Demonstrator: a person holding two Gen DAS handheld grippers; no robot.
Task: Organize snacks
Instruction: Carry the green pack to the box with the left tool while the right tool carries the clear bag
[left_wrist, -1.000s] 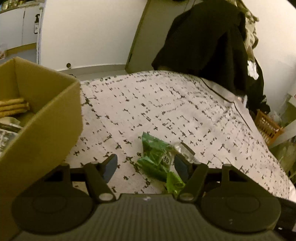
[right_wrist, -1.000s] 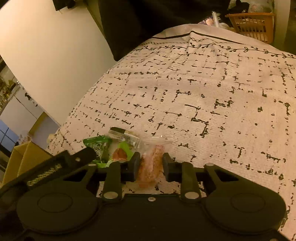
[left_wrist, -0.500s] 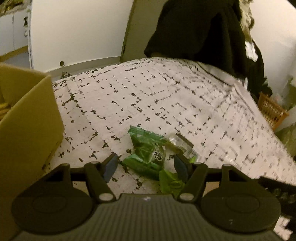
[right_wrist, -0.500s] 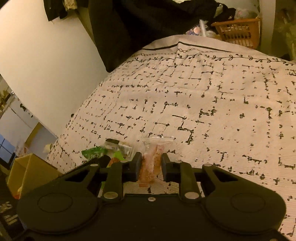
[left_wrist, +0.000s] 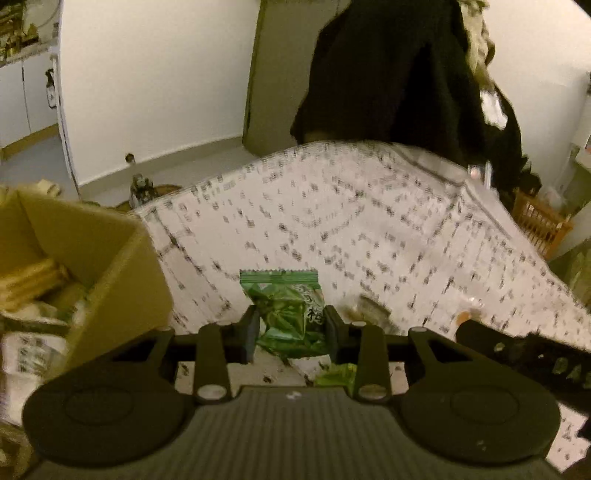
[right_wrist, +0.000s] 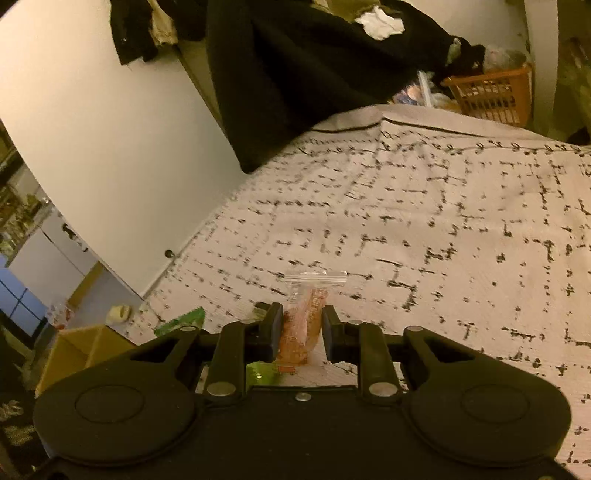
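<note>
A lived-in bedroom at home
Patterned bedspread (right_wrist: 443, 229) — dark clothes (right_wrist: 314, 74) hanging, an orange laundry basket (right_wrist: 491, 96) behind.

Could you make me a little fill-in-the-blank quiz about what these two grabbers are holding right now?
1. The left gripper is shut on a ____ snack packet.
2. The right gripper grips a clear packet with ____ contents.
3. The cardboard box stands on the patterned cloth, to the ____ of the left gripper.

Missing words: green; orange; left

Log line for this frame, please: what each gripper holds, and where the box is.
left gripper: just closed on green packet | right gripper: shut on orange packet | box: open, left of left gripper | surface: patterned cloth
</note>
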